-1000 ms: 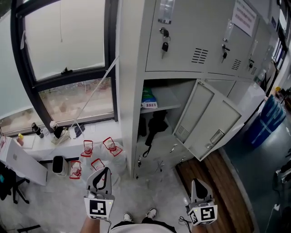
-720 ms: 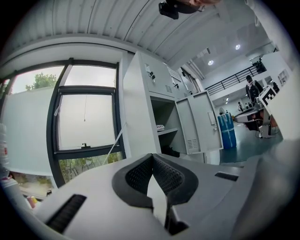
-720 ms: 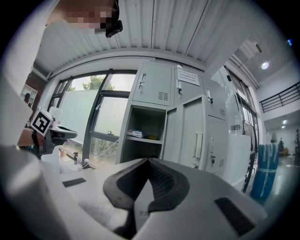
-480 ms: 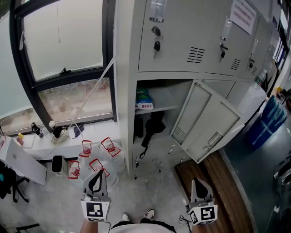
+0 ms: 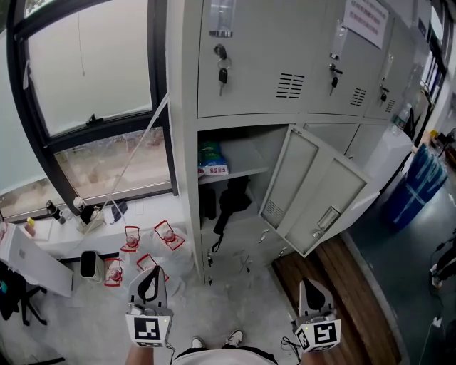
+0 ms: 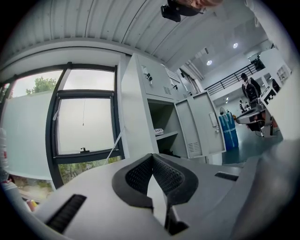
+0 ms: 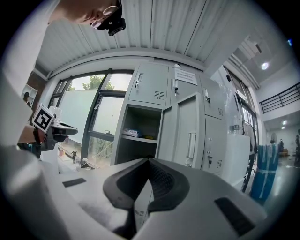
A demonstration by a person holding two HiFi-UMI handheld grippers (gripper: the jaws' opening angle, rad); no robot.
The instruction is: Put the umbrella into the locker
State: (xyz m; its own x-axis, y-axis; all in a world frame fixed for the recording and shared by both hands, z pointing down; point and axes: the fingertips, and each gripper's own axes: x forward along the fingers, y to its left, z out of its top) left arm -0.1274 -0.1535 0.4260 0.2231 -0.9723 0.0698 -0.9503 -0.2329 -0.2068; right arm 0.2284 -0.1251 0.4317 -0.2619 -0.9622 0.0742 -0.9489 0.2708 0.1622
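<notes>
A black folded umbrella, as far as it could be made out, leaned in the lower compartment of the open grey metal locker, well ahead of both jaws and roughly between their lines. Its strap dangled towards the front edge. The left gripper and the right gripper had their jaws pressed together on nothing. The likely risks were the strap catching when the pale grey locker door, ahead of the right jaws, was swung shut, or a hard push making the leaning umbrella topple out. No writing could be read: a green-and-white packet on the shelf above and a white paper notice on an upper door carried print too small to make out.
</notes>
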